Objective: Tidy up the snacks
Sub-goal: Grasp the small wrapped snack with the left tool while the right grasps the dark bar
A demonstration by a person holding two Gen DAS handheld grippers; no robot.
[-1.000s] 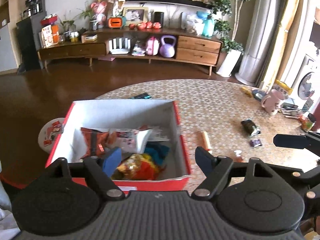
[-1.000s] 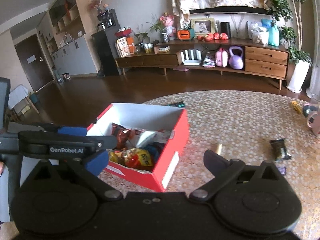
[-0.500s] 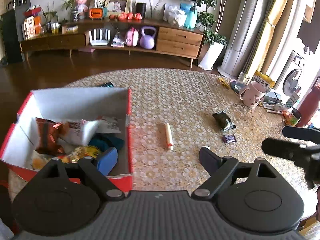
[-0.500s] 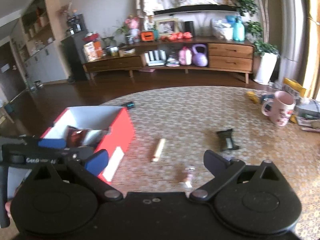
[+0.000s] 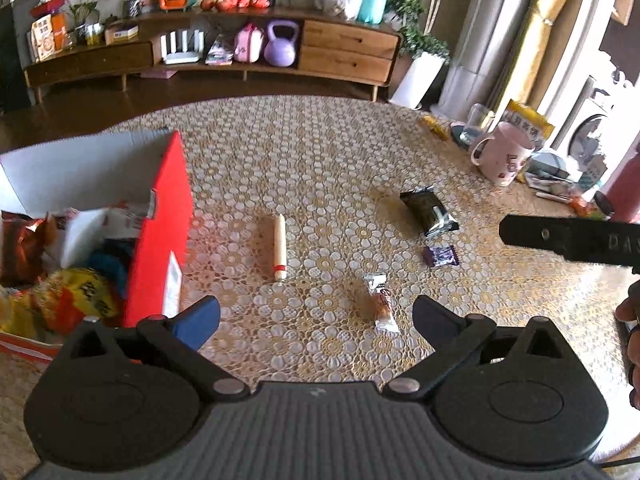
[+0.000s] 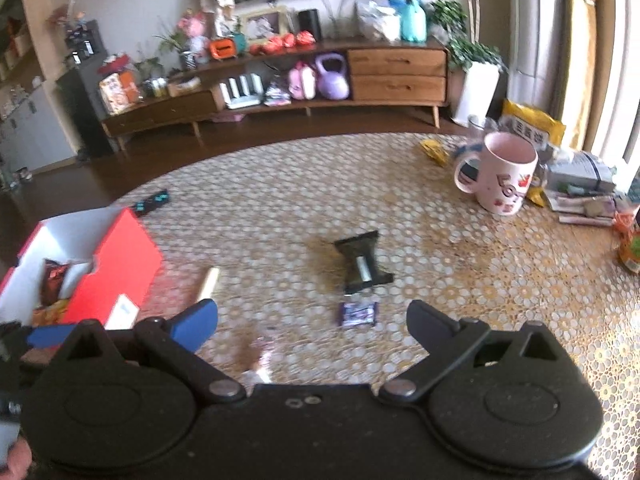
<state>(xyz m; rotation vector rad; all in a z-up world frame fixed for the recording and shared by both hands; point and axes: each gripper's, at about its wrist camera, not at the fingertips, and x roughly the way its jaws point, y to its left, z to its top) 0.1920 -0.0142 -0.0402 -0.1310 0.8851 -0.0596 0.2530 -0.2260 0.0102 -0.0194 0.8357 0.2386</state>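
**Both grippers over the loose snacks, box now off to the left**

Left wrist view: my left gripper [image 5: 316, 316] hangs over the worktop [image 5: 320, 152], fingers spread wide with nothing between them. The cloth is lacy, gold and white, with a floral pattern. The red cardboard box [image 5: 160, 232], white inside, sits at far left, crammed with crinkly packets. Loose on the cloth: a smooth cream stick [image 5: 279, 247] with a red band, a small clear-wrapped sweet [image 5: 380, 300] just ahead of the fingers, a purple foil sweet [image 5: 441, 256], and a glossy dark green packet [image 5: 429, 210]. Half a second ago the box filled more of the frame; I have swung right.

Right wrist view: right gripper [image 6: 312, 324] likewise wide apart, empty. The purple sweet [image 6: 357, 314] lies between the fingertips, the dark packet [image 6: 362, 266] just beyond. A pink ceramic mug [image 6: 502, 176] stands upright at right. The view is closer in than before.
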